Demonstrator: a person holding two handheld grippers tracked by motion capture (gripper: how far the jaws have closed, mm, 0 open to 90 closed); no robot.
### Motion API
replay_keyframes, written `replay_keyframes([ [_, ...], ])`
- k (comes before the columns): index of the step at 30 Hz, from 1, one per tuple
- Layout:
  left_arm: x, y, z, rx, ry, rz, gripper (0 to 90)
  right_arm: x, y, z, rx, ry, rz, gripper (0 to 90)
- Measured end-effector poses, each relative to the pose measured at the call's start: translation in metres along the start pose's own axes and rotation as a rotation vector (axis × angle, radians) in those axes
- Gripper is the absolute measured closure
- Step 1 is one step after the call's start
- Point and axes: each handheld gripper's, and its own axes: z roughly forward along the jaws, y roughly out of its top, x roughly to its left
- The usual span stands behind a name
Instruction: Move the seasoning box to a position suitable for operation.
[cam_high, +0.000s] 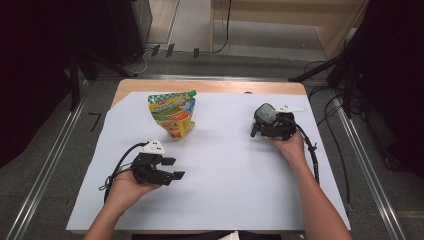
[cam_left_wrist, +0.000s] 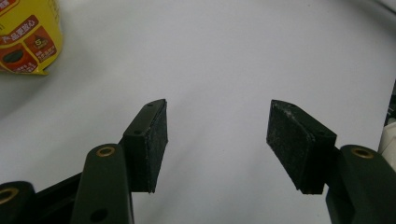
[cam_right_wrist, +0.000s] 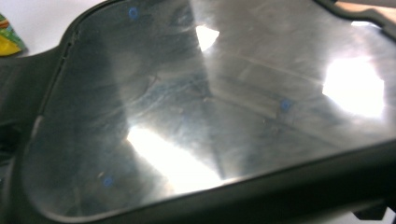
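A yellow, green and orange spouted food pouch (cam_high: 172, 114) lies on the white sheet, left of centre toward the far side. Its yellow bottom corner (cam_left_wrist: 28, 37) sits at the upper left of the left gripper view. My left gripper (cam_high: 175, 168) is near the front left, short of the pouch. It (cam_left_wrist: 218, 106) is open, with bare sheet between its pads. My right gripper (cam_high: 267, 122) rests at the right of the sheet with a shiny dark object (cam_high: 265, 113) at its front. In the right gripper view, a glossy dark panel (cam_right_wrist: 201, 107) with a black rim hides the jaws.
A white sheet (cam_high: 225, 170) covers most of the wooden table (cam_high: 210, 86). Cables trail from both grippers, one along the right forearm (cam_high: 314, 160). Metal rails (cam_high: 47, 165) run along the floor on both sides, and dark stands sit behind the table.
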Motion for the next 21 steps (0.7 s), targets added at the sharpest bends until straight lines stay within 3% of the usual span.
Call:
replay_keyframes([
  [2, 0.0002, -0.0005, -0.0003, -0.001, 0.001, -0.003, 39.1, 0.0010, -0.0003, 0.0006, 0.000, -0.007, -0.004, 9.6],
  [4, 0.0009, -0.0014, -0.0007, -0.004, 0.003, -0.009, 39.2, 0.0038, -0.0007, 0.0020, 0.007, -0.032, -0.044, 10.8],
  [12, 0.0031, -0.0008, -0.0001, -0.002, 0.003, -0.007, 39.2, 0.0059, -0.0014, 0.0003, 0.013, -0.044, -0.080, 14.3],
  [21, 0.0036, 0.0009, 0.0015, -0.004, -0.003, -0.008, 39.2, 0.0078, -0.0016, -0.0011, 0.012, -0.057, -0.067, 14.9],
])
